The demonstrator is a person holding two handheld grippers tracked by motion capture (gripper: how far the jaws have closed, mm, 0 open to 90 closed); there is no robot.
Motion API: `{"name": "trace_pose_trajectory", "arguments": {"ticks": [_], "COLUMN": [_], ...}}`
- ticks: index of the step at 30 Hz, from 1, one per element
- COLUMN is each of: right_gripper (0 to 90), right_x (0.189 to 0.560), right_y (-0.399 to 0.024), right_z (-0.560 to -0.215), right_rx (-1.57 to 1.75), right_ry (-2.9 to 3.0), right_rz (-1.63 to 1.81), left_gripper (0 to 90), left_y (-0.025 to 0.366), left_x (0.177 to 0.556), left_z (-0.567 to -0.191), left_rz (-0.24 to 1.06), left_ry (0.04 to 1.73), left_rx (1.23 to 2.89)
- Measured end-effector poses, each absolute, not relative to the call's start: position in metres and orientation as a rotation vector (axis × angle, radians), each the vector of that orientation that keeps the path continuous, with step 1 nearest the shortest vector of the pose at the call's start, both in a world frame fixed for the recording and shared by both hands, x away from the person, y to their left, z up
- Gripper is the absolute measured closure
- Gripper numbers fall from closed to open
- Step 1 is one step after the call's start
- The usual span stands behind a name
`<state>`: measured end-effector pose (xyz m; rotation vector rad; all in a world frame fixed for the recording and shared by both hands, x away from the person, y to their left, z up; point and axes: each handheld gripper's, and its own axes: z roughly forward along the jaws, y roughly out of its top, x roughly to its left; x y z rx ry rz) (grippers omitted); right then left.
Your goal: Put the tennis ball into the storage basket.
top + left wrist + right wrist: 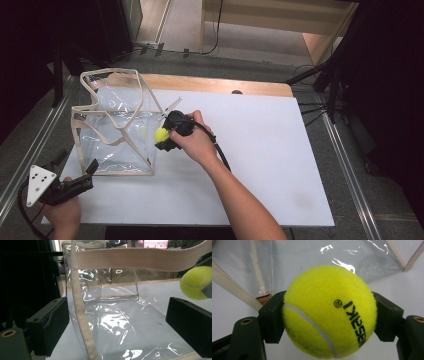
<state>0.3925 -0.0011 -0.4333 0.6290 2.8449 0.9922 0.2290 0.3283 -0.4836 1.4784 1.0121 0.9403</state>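
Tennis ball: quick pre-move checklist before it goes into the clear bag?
1. Grip: right gripper shut on the tennis ball, a jaw on each side. Ok.
2. Ball height: in the high view the ball is beside the bag wall near its right edge, not above the rim. Not ok.
3. Bag mouth: open, but a strap hangs across it. Cannot tell if the ball clears.
4. Bag steadied: left gripper open, bag corner between its jaws, nothing clamped. Not ok.
5. Bag inside: empty floor in the left gripper view. Ok.
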Motion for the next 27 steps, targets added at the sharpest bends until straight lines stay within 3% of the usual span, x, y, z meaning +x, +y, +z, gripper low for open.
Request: {"name": "trace_pose_trajectory", "arguments": {"ticks": [27], "right_gripper": [23.7], "right_x": [0.393], "right_y": [-0.003], "right_z": [-0.371], "right_rx": [0.549], "right_ry": [2.823], "right_rz": [1.045], "left_gripper": [5.3], "left_y": [0.329], "left_x": [0.229], "left_z": [-0.483], "left_rz": [0.942], "left_ry": [1.012], "left_rx": [1.474]}}
